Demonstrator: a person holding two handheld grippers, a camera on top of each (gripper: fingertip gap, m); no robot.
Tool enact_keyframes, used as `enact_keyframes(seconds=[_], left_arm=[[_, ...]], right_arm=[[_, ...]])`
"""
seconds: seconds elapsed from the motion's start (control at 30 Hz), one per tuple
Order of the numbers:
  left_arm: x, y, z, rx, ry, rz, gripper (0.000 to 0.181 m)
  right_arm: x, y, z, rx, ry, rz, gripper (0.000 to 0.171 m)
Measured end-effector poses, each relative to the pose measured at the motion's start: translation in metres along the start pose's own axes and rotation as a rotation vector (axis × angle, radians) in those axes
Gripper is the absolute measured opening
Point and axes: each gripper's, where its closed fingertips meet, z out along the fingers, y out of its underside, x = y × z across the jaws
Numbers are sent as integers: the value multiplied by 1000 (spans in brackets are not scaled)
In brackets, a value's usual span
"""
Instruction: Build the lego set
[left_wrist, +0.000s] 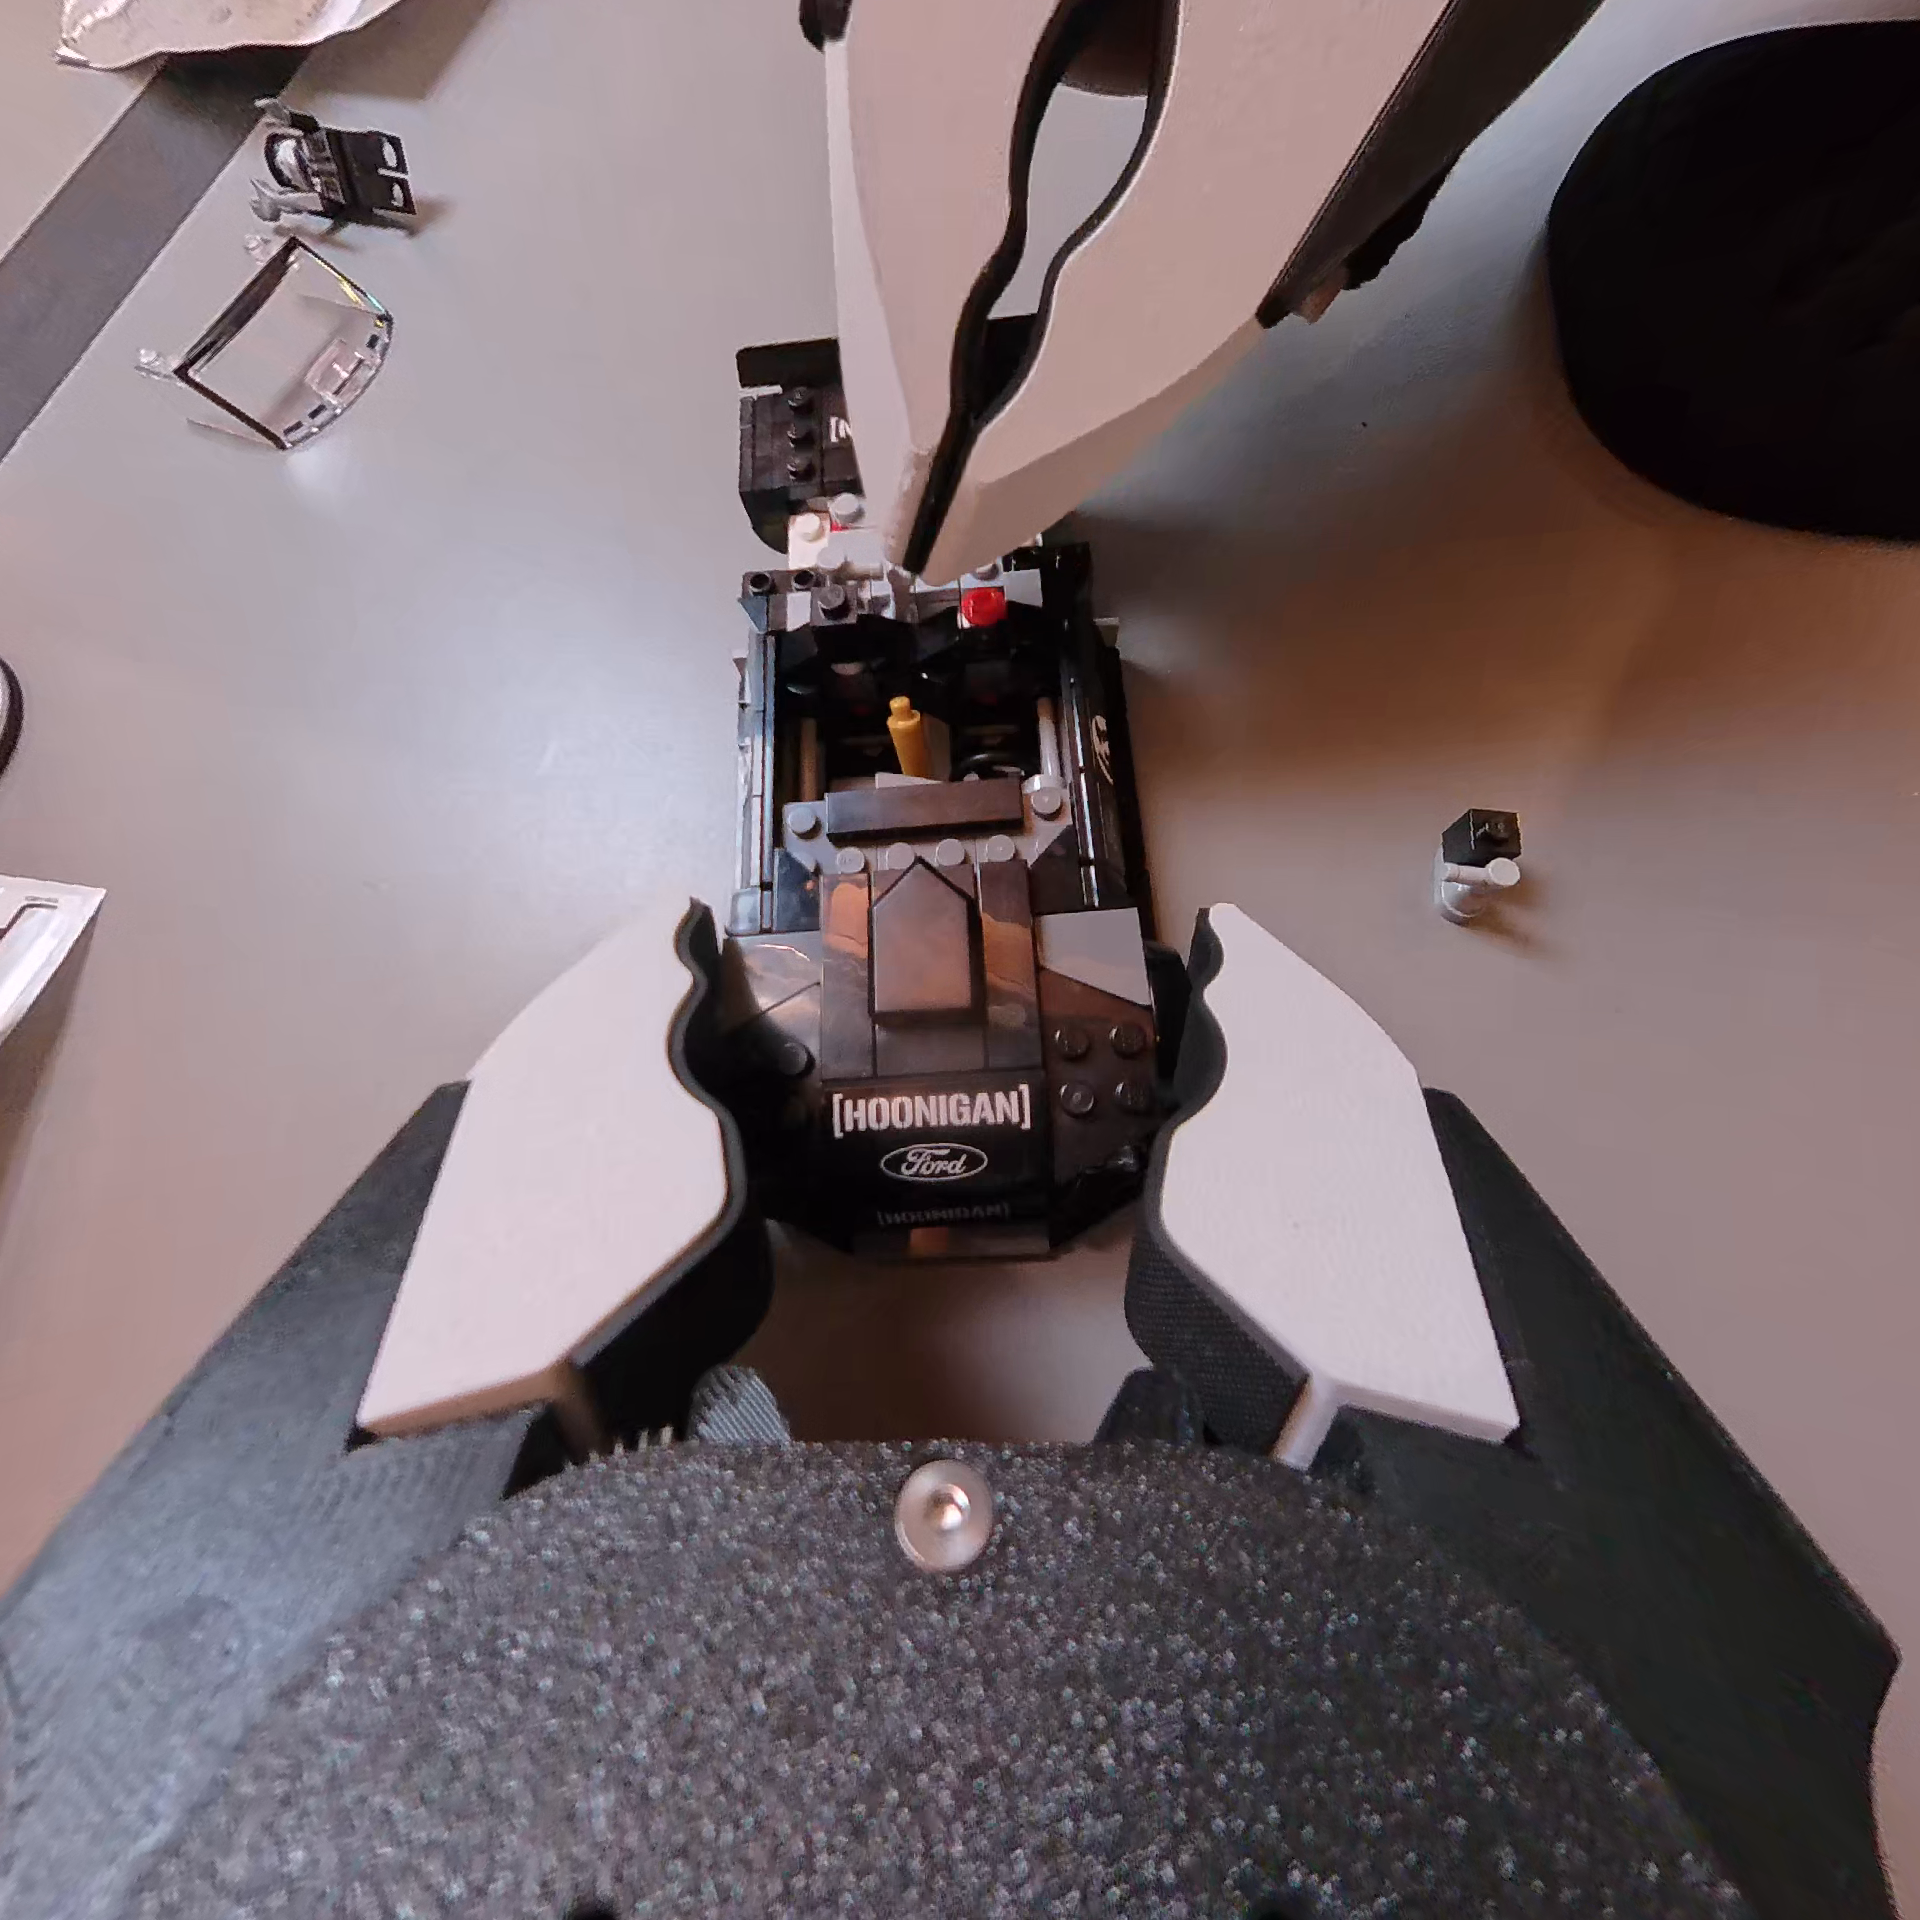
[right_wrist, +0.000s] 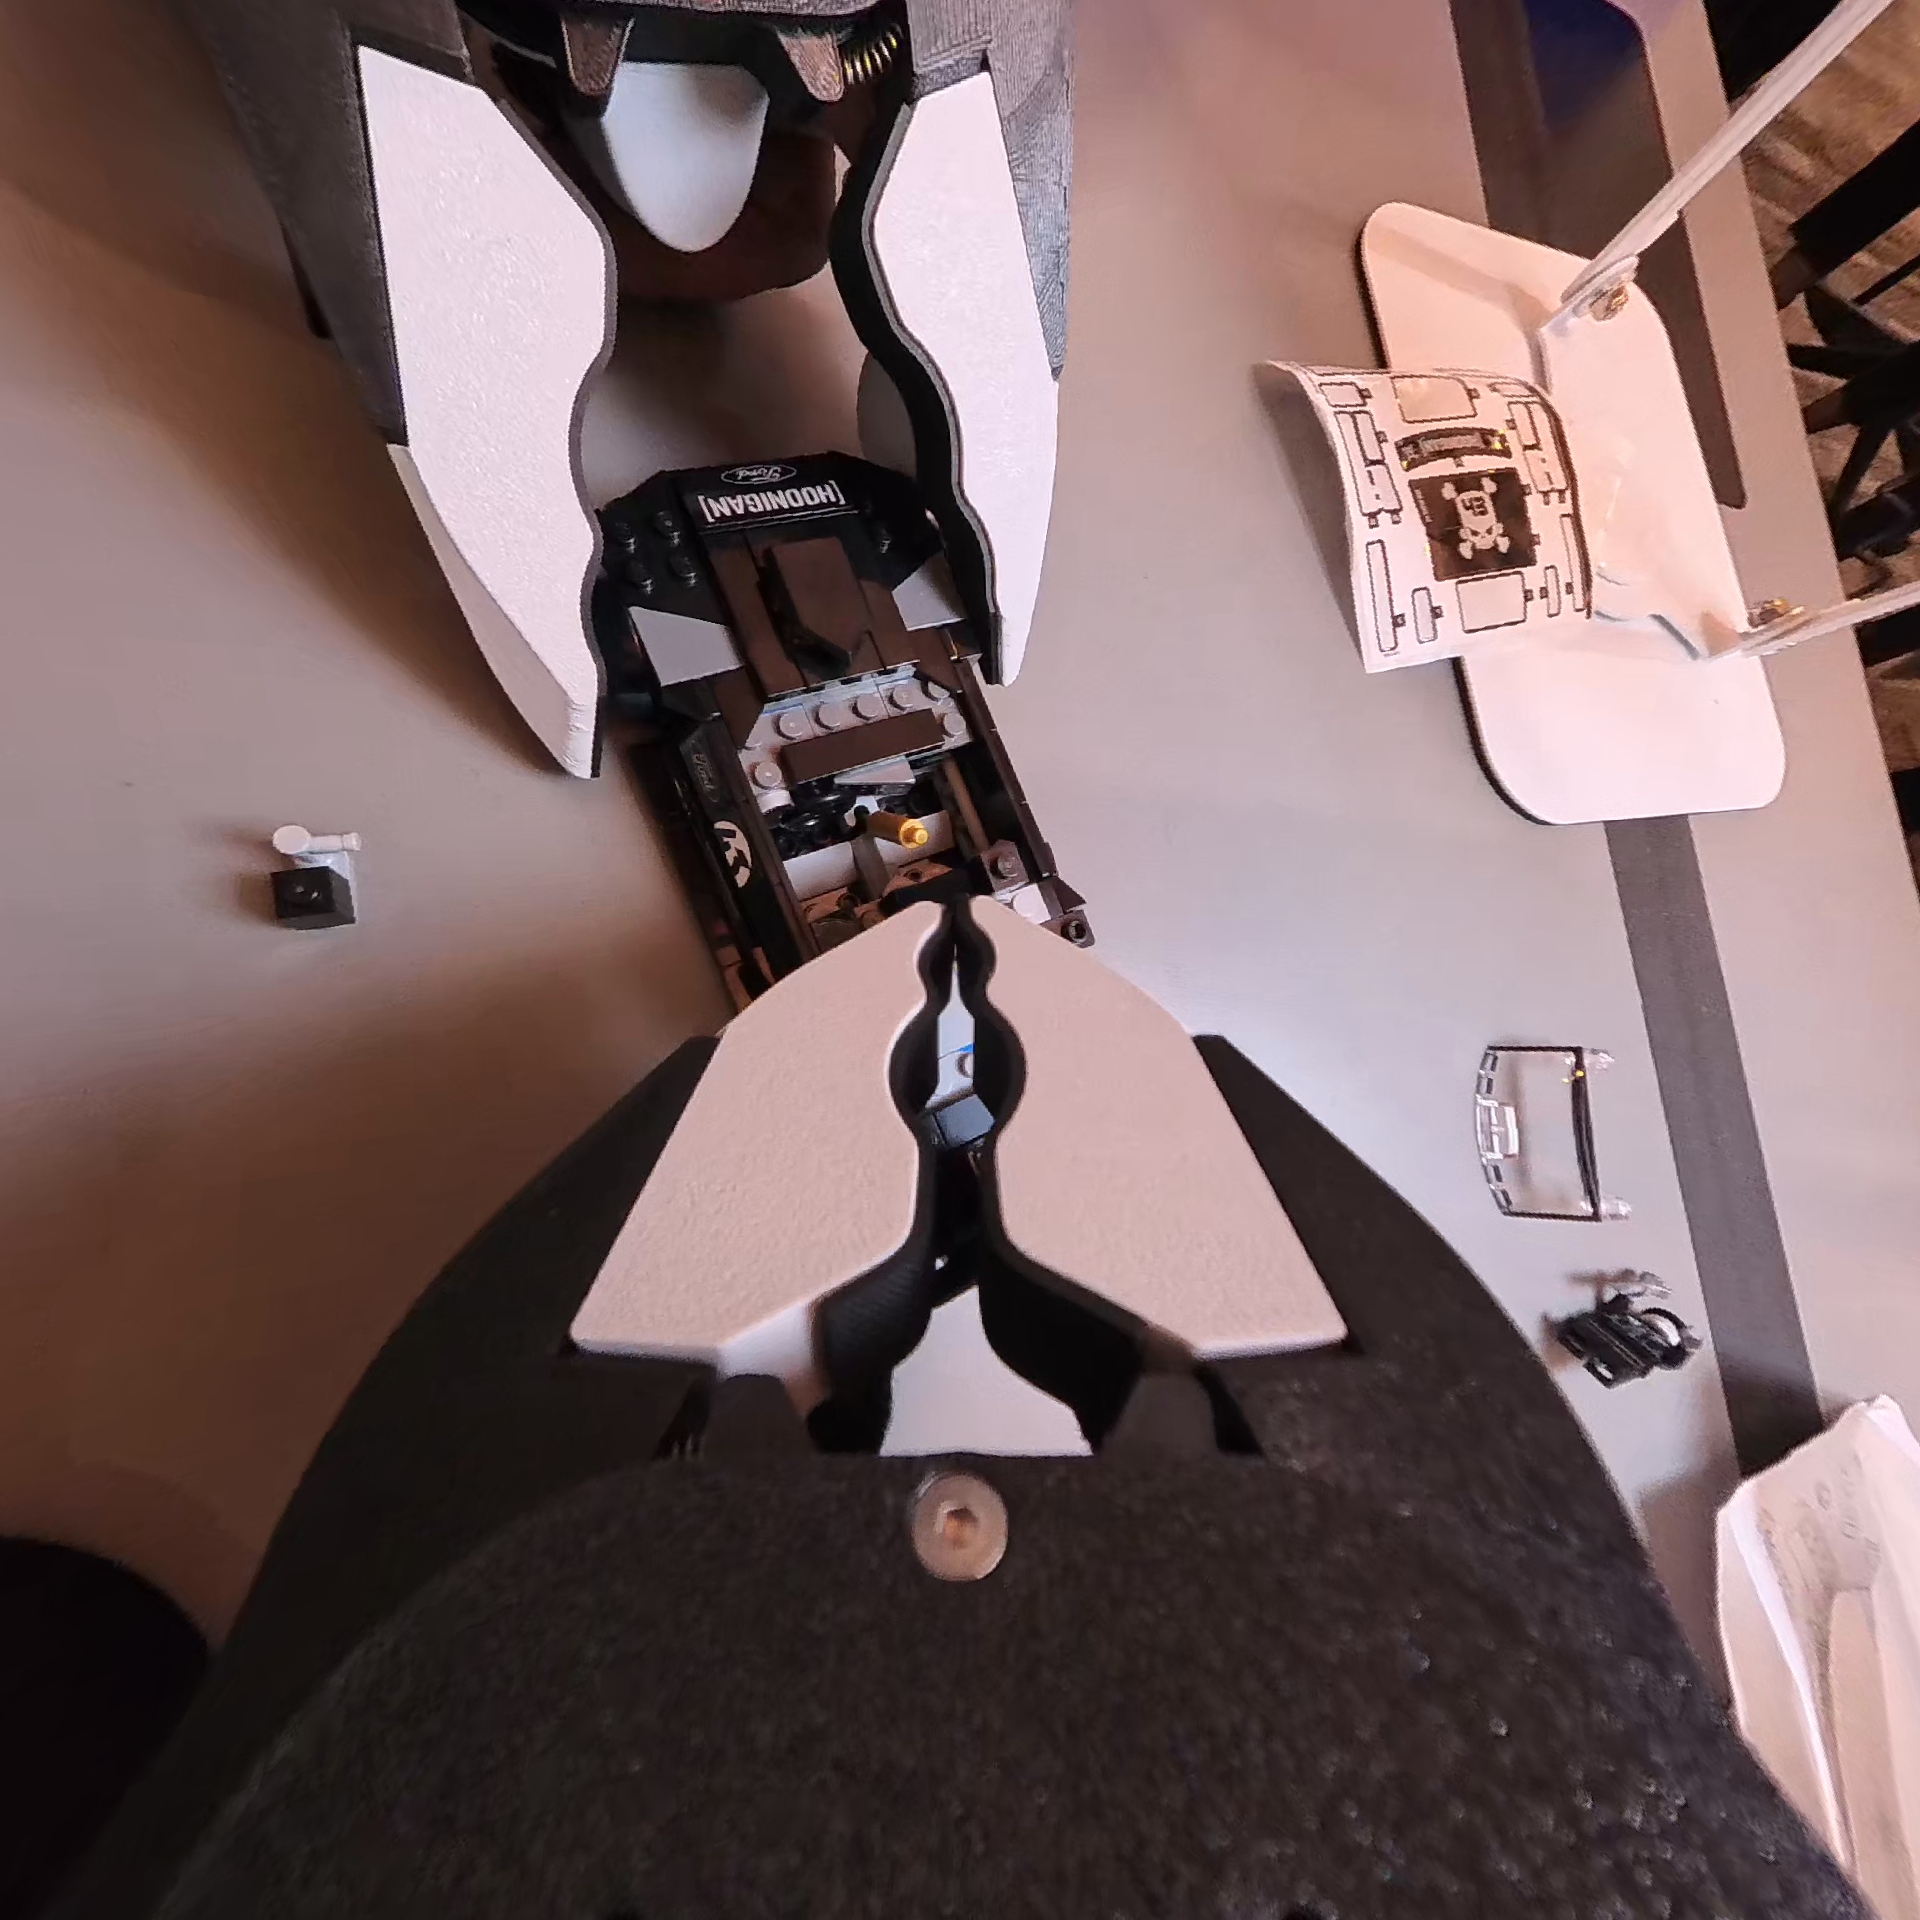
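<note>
Lego car (left_wrist: 940, 935), black and part-built, lies flat on the smooth grey table (left_wrist: 416, 727), its long axis running straight between the two grippers. The left gripper (left_wrist: 940, 1039) has matte white, wavy-edged fingers lined with black pads; they stand wide apart around the car's glossy hood end, close beside its flanks, though whether the pads press on it cannot be told. The right gripper (right_wrist: 961, 920) has its fingers drawn almost together, tips touching, over the car's rear; a small grey and black piece shows in the gap between them, but whether it is gripped cannot be told. Both gripper bodies are coarse, pebbled black.

The car's hood is made of shiny black slopes with a raised centre tile and a lettered sticker at the nose, which points toward the left gripper. Its open cockpit shows grey studs, a gold lever (left_wrist: 907, 736) and a red stud (left_wrist: 982, 606) at the rear.

Farther out lie a small black-and-white piece (left_wrist: 1481, 862), a clear windshield (right_wrist: 1538, 1132), a black subassembly (right_wrist: 1621, 1340), a curled sticker sheet (right_wrist: 1434, 509) and a white stand base (right_wrist: 1621, 727).
</note>
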Motion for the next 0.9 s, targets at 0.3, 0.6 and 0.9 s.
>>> enact_keyframes(seconds=[0.3, 0.6, 0.9], left_arm=[[0, 0, 0, 0, -2, -1, 86], [0, 0, 0, 1, -3, -4, 86], [1, 0, 1, 0, -4, -7, 86]], right_arm=[[3, 1, 1, -7, 9, 11, 9], [3, 2, 2, -9, 28, -7, 5], [2, 2, 1, -8, 27, -12, 5]])
